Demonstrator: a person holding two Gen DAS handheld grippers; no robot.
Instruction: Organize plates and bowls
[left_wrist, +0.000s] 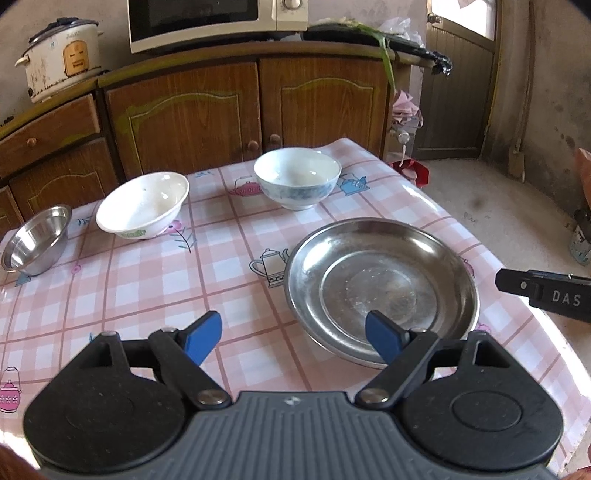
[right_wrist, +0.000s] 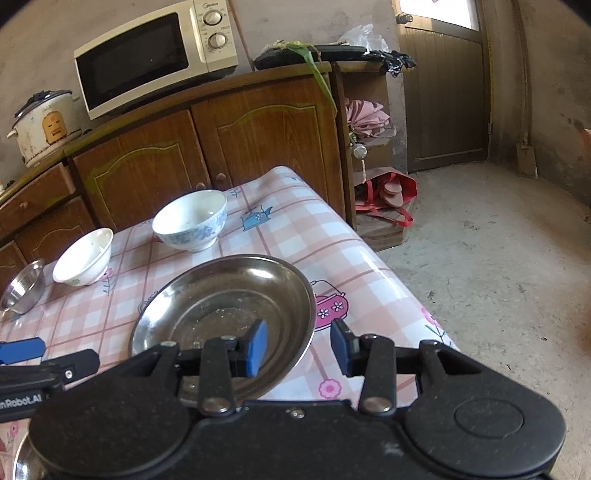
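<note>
A wide steel plate (left_wrist: 384, 280) lies on the checked table; it also shows in the right wrist view (right_wrist: 225, 306). My left gripper (left_wrist: 293, 338) is open, its right fingertip over the plate's near rim. My right gripper (right_wrist: 299, 345) is open and straddles the plate's right rim, left pad inside, right pad outside. Behind stand a blue-patterned white bowl (left_wrist: 297, 177), a plain white bowl (left_wrist: 142, 206) and a small steel bowl (left_wrist: 37, 240). These bowls also show in the right wrist view: the blue-patterned bowl (right_wrist: 190, 219), the white bowl (right_wrist: 83, 256), the steel bowl (right_wrist: 24, 291).
The table (left_wrist: 147, 295) has a pink checked cloth; its right edge drops to a concrete floor (right_wrist: 498, 258). A wooden cabinet (left_wrist: 221, 110) stands behind with a microwave (right_wrist: 155, 55) and a rice cooker (left_wrist: 61, 55). A red bag (right_wrist: 391, 195) lies on the floor.
</note>
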